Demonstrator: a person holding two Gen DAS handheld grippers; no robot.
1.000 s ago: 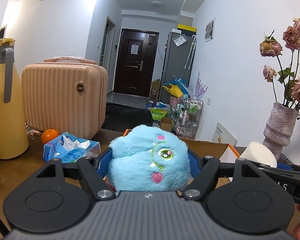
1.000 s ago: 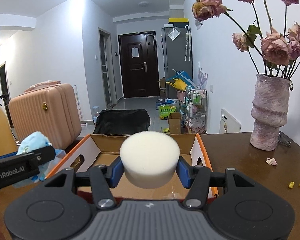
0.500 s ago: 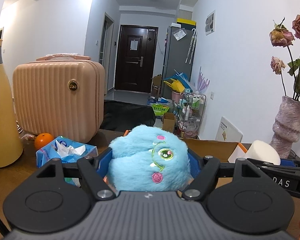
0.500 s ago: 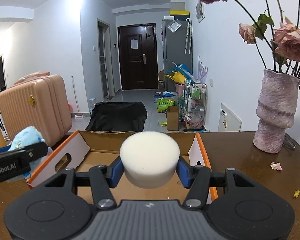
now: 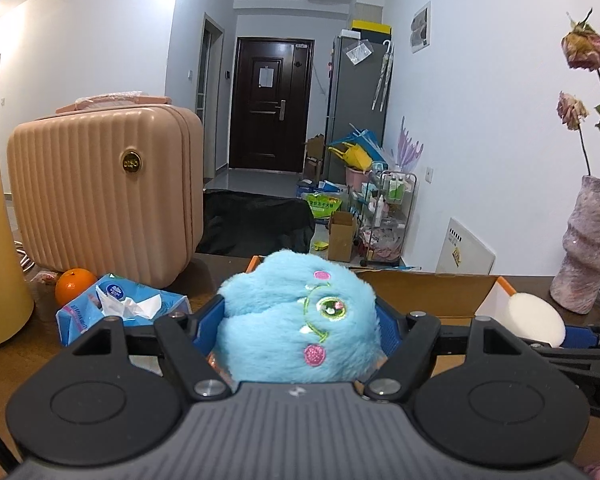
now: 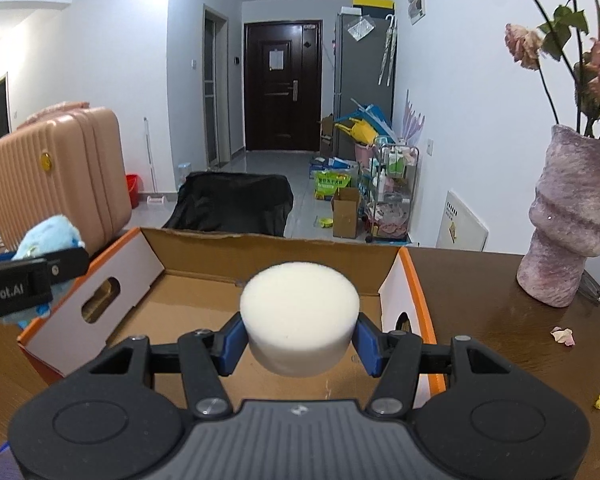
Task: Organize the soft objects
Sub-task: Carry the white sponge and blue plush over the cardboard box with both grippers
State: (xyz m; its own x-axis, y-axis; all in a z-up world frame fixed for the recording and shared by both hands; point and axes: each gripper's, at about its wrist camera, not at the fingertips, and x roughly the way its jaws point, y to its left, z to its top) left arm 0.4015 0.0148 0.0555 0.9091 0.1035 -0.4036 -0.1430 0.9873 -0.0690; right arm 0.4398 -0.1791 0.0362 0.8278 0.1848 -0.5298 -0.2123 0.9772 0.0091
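Right now both tongs are loaded: the left tongs are closed on a fluffy blue plush toy, its embroidered green eye and pink cheek turned toward the camera, and its fur bulges out past the blue pads on either side. The right tongs are closed to the width of a white round sponge, which sits squeezed between the 2 blue pads and is held above the open cardboard box (orange along its outer edges, with an oval handle cut-out in the left wall). From the right wrist view the plush toy shows at the far left, just outside that left wall of the box, while the sponge hangs over the box's floor. The box rests on the dark wooden tabletop. To its right stands a mauve vase of dried roses, with a fallen petal near it. On the left side of the tabletop are a pink suitcase, an orange and a blue tissue pack just in front of it.
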